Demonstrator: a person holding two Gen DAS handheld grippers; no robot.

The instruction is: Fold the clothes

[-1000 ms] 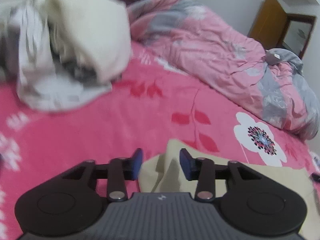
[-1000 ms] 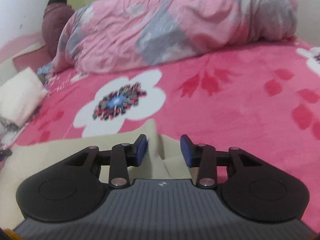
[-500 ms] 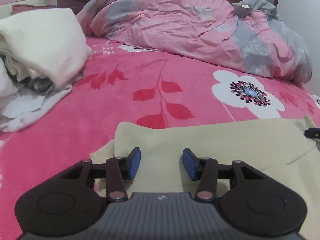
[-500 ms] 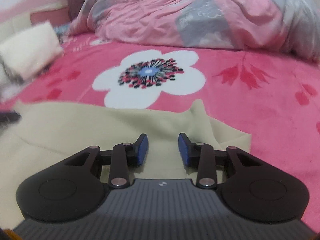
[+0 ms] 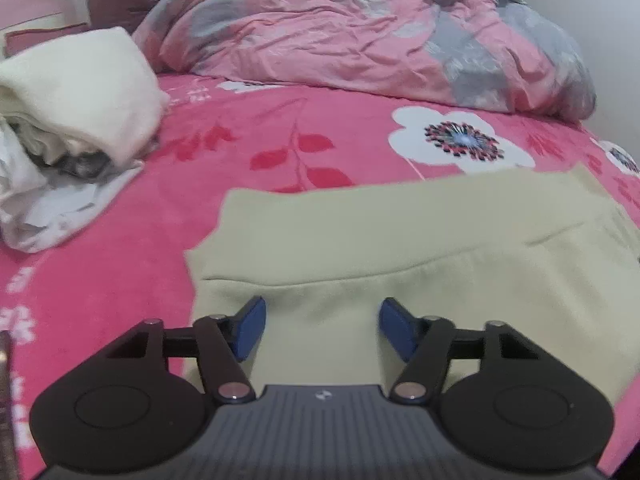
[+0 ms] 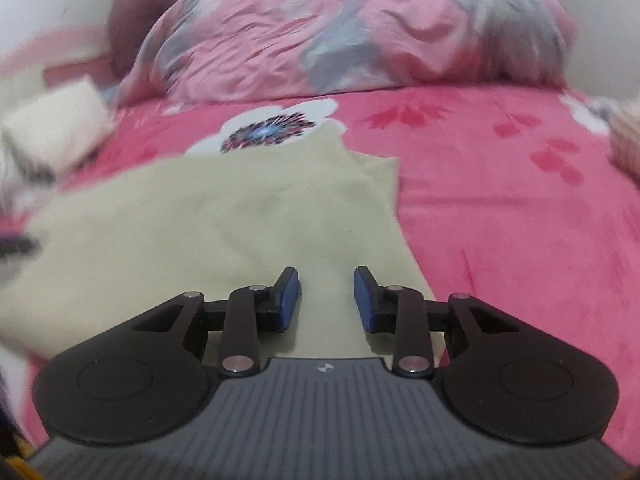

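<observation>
Beige cloth fills the lower frame under both your tools. Your left gripper (image 5: 322, 328) has its fingers spread wide, wider than half a second ago, with nothing between the pads; your right gripper (image 6: 327, 300) stands about as moderately parted as it did then, also holding nothing. Both hover over the beige garment (image 5: 400, 240), which lies flat on the bed (image 5: 200, 168).

Change noted: a second ago each gripper had a ridge of the cloth rising between its fingers; half a second ago the cloth was already down flat, and now a raised edge of an upper layer runs across the left view just beyond the fingers. Judgement: a fold has been laid and let go. Whether more folds remain on this piece cannot be told.

Further out, upper left of the left view: a heap of cream and white clothes (image 5: 72, 120). At the far edge of the bed, a bunched pink-and-grey duvet (image 5: 360, 40).
</observation>
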